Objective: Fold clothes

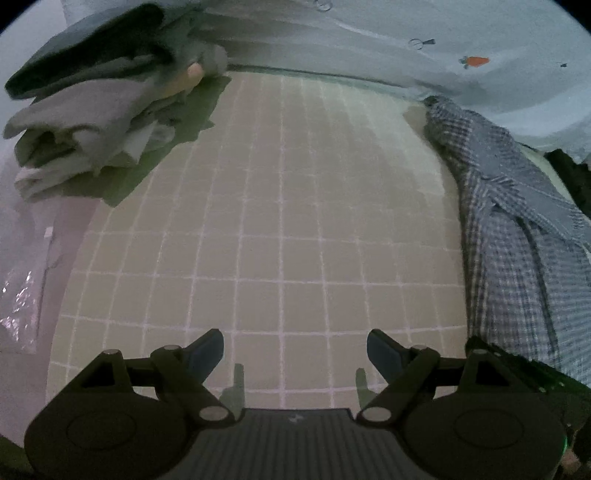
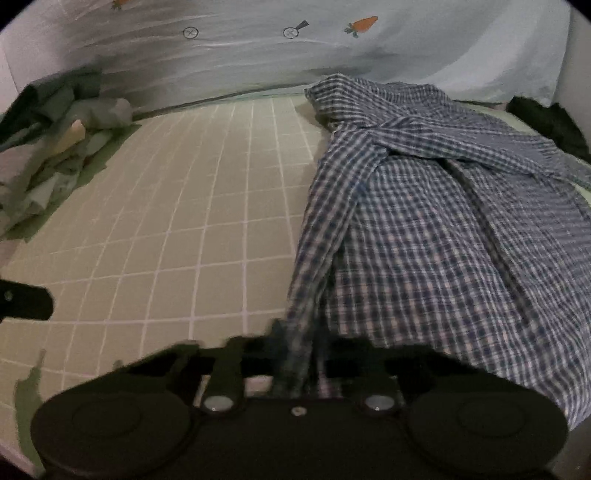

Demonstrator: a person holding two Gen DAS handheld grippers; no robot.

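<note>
right tool (image 2: 301, 365) pinches the near edge of the checked shirt (image 2: 443, 240), which stretches lengthwise away; left tool (image 1: 295, 354) gapes empty.

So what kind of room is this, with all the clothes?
Probably a bedroom: a sheet with carrot prints hangs at the back, and folded clothes and a checked shirt lie on a grid-patterned mat.
</note>
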